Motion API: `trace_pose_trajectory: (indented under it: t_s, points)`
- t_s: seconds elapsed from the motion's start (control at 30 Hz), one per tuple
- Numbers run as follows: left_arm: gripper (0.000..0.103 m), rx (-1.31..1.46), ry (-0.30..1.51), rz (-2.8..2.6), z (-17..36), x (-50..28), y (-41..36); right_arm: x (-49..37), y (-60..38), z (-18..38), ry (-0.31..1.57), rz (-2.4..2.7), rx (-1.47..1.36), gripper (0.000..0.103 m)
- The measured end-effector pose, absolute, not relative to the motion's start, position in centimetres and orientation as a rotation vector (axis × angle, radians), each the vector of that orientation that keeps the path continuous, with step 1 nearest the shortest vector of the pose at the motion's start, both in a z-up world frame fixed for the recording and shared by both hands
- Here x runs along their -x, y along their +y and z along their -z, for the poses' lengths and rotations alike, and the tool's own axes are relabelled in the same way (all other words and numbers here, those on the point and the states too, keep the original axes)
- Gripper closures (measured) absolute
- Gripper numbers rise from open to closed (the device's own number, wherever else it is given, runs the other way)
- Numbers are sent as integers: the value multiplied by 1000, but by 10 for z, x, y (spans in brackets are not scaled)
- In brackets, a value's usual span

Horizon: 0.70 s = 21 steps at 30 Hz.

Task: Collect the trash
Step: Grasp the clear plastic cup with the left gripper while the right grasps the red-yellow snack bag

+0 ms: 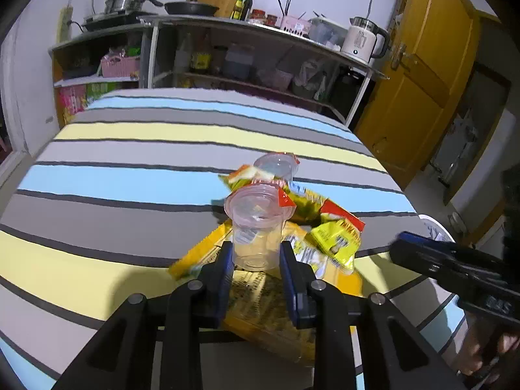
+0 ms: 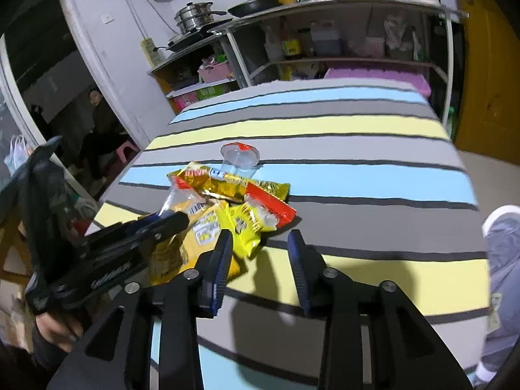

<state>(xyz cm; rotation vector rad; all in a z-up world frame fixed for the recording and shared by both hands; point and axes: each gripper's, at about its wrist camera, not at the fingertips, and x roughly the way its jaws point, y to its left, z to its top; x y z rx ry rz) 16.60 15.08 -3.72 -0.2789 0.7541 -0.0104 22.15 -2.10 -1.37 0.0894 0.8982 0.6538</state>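
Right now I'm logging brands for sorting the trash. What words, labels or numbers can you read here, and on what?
No text reads clearly.
Yellow snack wrappers: printed characters, too blurred to read.
Orange packet under the clear plastic cup held by the left gripper: fine print, too small.
Left gripper's body in the right wrist view: white lettering, smeared.
White electric kettle: dark marking, illegible.
Right gripper: no text.
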Motion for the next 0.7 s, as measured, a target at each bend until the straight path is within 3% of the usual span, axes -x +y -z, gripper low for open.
trace_pose_trajectory:
  t_s: [0.13,0.57,0.6,0.63,0.7]
  points:
    - [75,281,712,-4,29,-155,155,-234,-14,24,944,-652,-133,54]
    - [75,324,668,-21,24,-139,172,-251,14,36,981,-635,-98,54]
    - [75,323,668,-21,25,-139,172,-251,15,35,974,-636,-93,57]
    - [75,322,668,-20,25,-139,172,-251,16,34,969,-639,-84,68]
    - [75,321,669,-21,25,-139,172,-248,15,32,954,-633,-62,71]
